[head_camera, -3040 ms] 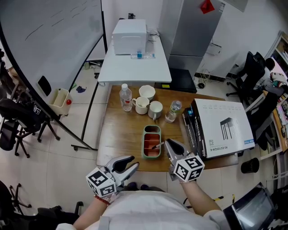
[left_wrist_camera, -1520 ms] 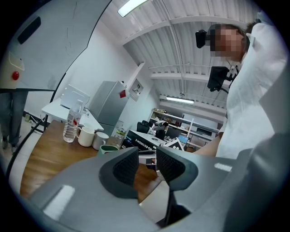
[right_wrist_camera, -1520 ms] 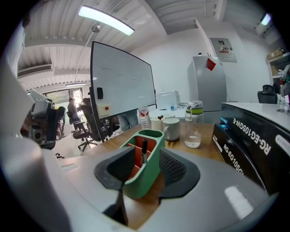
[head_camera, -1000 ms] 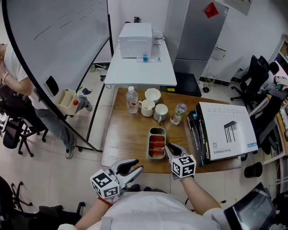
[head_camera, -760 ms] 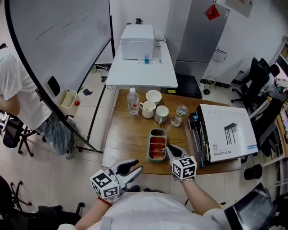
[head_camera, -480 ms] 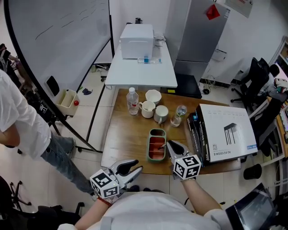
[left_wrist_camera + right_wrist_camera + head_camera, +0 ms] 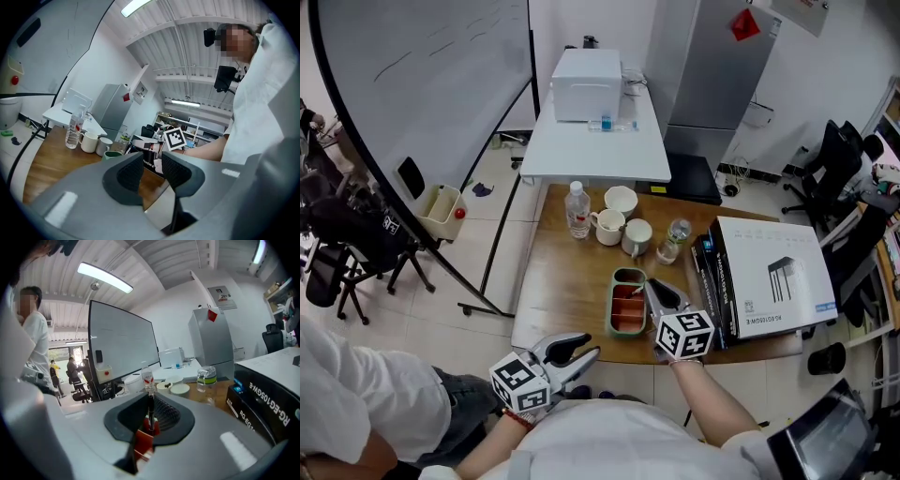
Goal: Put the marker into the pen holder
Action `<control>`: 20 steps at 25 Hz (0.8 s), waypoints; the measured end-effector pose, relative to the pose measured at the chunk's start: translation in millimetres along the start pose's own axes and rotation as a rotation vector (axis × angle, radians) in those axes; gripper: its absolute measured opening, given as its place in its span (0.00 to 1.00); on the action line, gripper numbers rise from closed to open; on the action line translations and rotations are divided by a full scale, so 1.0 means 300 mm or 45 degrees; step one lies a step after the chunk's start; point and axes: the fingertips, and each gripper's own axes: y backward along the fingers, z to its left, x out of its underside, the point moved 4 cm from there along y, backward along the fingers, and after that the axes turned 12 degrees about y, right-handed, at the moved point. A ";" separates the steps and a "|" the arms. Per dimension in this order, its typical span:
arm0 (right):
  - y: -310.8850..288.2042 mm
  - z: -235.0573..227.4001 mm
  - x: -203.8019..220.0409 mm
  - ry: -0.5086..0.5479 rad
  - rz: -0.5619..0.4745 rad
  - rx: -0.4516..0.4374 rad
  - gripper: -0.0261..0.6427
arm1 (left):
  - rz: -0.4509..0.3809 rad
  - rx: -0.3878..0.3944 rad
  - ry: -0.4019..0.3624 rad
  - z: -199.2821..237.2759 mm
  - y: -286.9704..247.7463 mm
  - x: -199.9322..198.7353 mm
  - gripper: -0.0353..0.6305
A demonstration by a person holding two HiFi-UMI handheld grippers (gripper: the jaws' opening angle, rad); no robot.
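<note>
The right gripper hangs over the near right part of the wooden tabletop, its jaws pressed together on the marker. In the right gripper view the marker stands upright as a thin dark shaft, pinched between the two pads, its tip rising just above the jaws. A red part shows below the pinch; whether it belongs to the marker or to something beneath is hard to tell. From the head view the marker sticks out leftward from the jaws, above the right rim of a green tray with an orange inside.

The left gripper is held off the near edge of the tabletop, well apart from the tray. Its jaws are spread, with nothing between them.

Farther back stand two white mugs, a white bowl and a water bottle. A large white box lies on the right.
</note>
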 end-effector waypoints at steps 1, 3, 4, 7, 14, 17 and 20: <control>-0.007 0.002 0.026 0.014 0.027 0.004 0.08 | -0.003 0.001 -0.001 0.001 0.001 0.001 0.24; -0.012 0.003 0.062 0.042 0.062 0.020 0.08 | -0.007 -0.004 -0.001 0.001 0.005 0.002 0.24; -0.012 0.001 0.073 0.055 0.071 0.031 0.08 | -0.004 -0.009 0.002 -0.001 0.007 0.001 0.24; -0.014 -0.011 0.087 0.049 0.075 0.042 0.08 | 0.012 -0.025 0.013 -0.006 0.013 -0.002 0.24; 0.005 -0.033 0.142 0.021 0.148 0.046 0.08 | 0.010 -0.009 0.010 -0.006 0.006 0.015 0.23; 0.015 -0.034 0.180 0.037 0.212 0.046 0.13 | 0.018 -0.014 0.012 -0.005 0.005 0.015 0.23; 0.029 -0.039 0.197 0.026 0.227 0.055 0.14 | 0.015 -0.010 0.013 -0.002 0.004 0.019 0.23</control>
